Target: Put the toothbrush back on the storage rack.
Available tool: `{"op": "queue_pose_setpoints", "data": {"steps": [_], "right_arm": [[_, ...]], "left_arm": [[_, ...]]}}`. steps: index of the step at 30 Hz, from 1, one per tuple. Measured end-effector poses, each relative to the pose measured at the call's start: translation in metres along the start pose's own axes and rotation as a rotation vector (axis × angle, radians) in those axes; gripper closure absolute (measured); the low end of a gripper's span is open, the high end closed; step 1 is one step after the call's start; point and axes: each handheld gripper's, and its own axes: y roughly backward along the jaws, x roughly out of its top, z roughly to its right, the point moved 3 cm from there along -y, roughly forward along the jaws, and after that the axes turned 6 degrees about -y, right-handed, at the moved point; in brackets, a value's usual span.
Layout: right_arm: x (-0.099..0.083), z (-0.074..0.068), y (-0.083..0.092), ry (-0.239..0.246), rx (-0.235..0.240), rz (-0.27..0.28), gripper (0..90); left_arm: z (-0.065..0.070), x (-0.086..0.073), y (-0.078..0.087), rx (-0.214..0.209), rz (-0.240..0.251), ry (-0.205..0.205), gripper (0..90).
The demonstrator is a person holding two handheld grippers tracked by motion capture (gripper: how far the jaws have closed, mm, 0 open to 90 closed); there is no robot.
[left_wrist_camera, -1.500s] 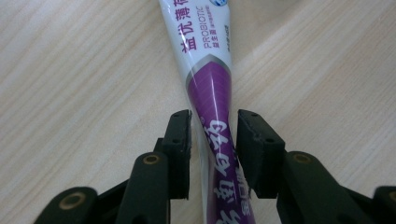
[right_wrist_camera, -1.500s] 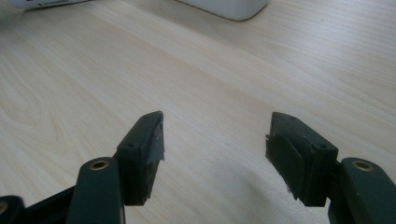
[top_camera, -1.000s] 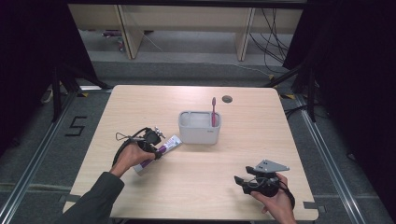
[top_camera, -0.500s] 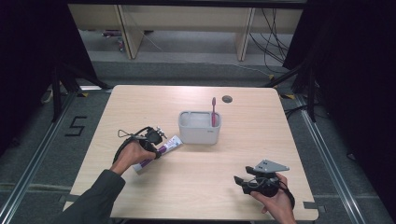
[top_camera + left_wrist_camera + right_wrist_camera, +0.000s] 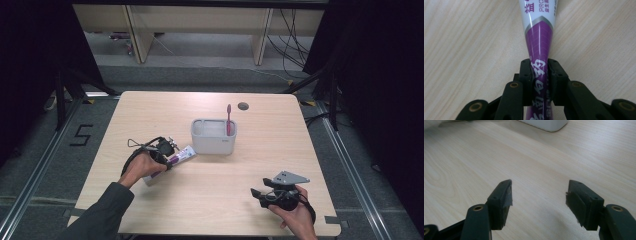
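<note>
L gripper (image 5: pixel 539 72) just closing, clamped on purple/white toothpaste tube (image 5: pixel 539 37), Chinese text + "PRO" legible; R gripper (image 5: pixel 539 195) jaws apart, empty.

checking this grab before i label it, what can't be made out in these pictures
- Toothpaste tube: its cap end is cut off by the top edge of the left gripper view; in the high view the left hand covers part of it.
- Holder: its inside floor is hidden by its own walls.
- Toothbrush: bristles too small to make out.
</note>
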Motion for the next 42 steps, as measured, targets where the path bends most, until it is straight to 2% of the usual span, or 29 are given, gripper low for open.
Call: {"op": "queue_pose_setpoints", "data": {"steps": [1,2,5,8,10,17,20,21,23,25,26,29,31,32,42], "right_arm": [[0.0,0.0,0.0,-0.001,-0.006,-0.001,38.2],[0.0,0.0,0.0,-0.004,-0.011,-0.002,38.2],[0.0,0.001,0.0,0.002,-0.014,0.002,38.3],[0.0,0.001,0.0,0.002,-0.015,0.002,38.4],[0.0,0.001,0.001,0.002,-0.012,-0.002,38.4],[0.001,0.001,0.0,0.007,-0.011,-0.001,38.4],[0.0,0.001,0.0,0.005,-0.017,0.004,38.4],[0.0,0.001,0.0,0.006,-0.017,0.003,38.4],[0.001,0.001,0.0,0.01,-0.016,0.004,38.4],[0.0,0.001,0.0,-0.004,0.0,-0.007,38.4],[0.0,0.001,0.0,0.005,-0.015,0.003,38.4],[0.001,0.001,0.0,0.008,-0.016,0.006,38.4],[0.001,0.001,0.0,0.011,-0.013,0.008,38.4],[0.001,0.001,0.0,0.013,-0.015,0.006,38.4],[0.0,0.001,0.0,0.009,-0.011,0.003,38.5]], "left_arm": [[-0.001,0.0,0.002,0.004,-0.002,-0.012,75.7],[-0.003,-0.001,0.006,0.007,0.026,-0.001,76.3],[-0.005,-0.003,0.01,-0.004,0.032,0.016,76.8],[-0.009,-0.008,0.016,0.018,0.053,0.014,77.4],[-0.011,-0.011,0.019,0.009,0.071,0.028,77.8],[-0.014,-0.017,0.02,-0.006,0.073,0.043,78.4],[-0.012,-0.018,0.015,-0.026,0.053,0.046,78.6],[-0.013,-0.018,0.014,-0.023,0.046,0.033,78.7],[-0.012,-0.018,0.015,-0.029,0.049,0.05,79.0],[-0.012,-0.017,0.015,-0.029,0.042,0.042,79.0],[-0.013,-0.016,0.015,-0.03,0.03,0.035,78.9],[-0.013,-0.015,0.014,-0.03,0.026,0.032,78.7],[-0.012,-0.014,0.014,-0.03,0.012,0.037,78.6],[-0.012,-0.011,0.014,-0.029,-0.014,0.026,78.4],[-0.012,-0.006,0.005,-0.037,-0.092,0.012,74.6]]}}
